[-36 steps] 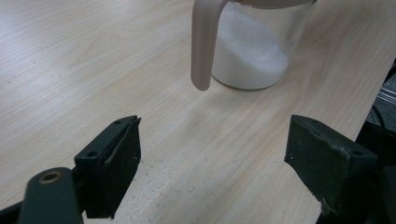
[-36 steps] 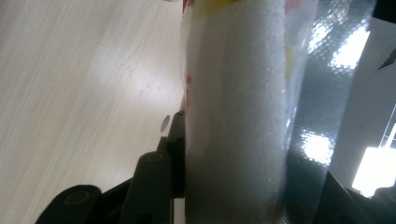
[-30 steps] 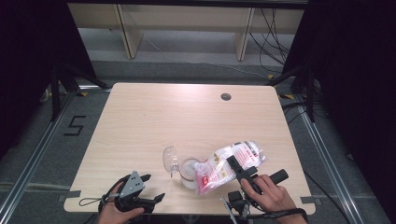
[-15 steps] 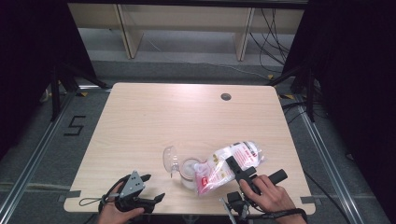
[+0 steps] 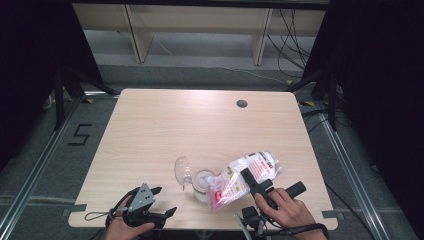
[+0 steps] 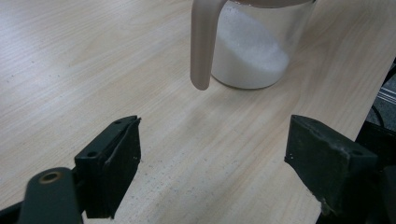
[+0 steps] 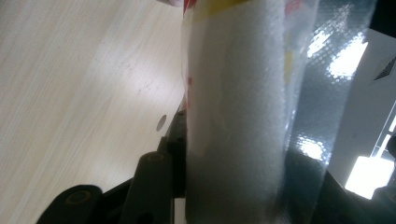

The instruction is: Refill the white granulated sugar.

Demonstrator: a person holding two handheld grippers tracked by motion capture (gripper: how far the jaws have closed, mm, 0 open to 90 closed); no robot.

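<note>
High view, table [image 5: 165, 125]: pale wood, one round hole near the far right corner; everything in use sits near the near edge, right of centre.
Bag [image 5: 247, 176]: clear plastic with white grains and red print, tilted; its long axis runs from the near-right side down toward the jar, low end over the jar mouth. It looks like a pour in progress, though no stream can be made out.
Jar [image 5: 202, 184]: clear, upright, partly full of white grains, lid hinged open toward the left; it stands just beside the near edge, between the two hands.
Right gripper [image 5: 252, 181]: clamped across the bag's middle; in the right gripper view the bag [image 7: 238, 112] sits pinched against the black jaw.
Left gripper [image 5: 150, 212]: jaws wide apart and holding nothing, low at the near edge toward the left corner.
Key relation: from the left gripper the jar [image 6: 254, 44] lies straight ahead, handle [image 6: 203, 42] facing the jaws; this free gripper is the one placed to steady it.
Risk: a steeper tilt could spill grains past the rim.
</note>
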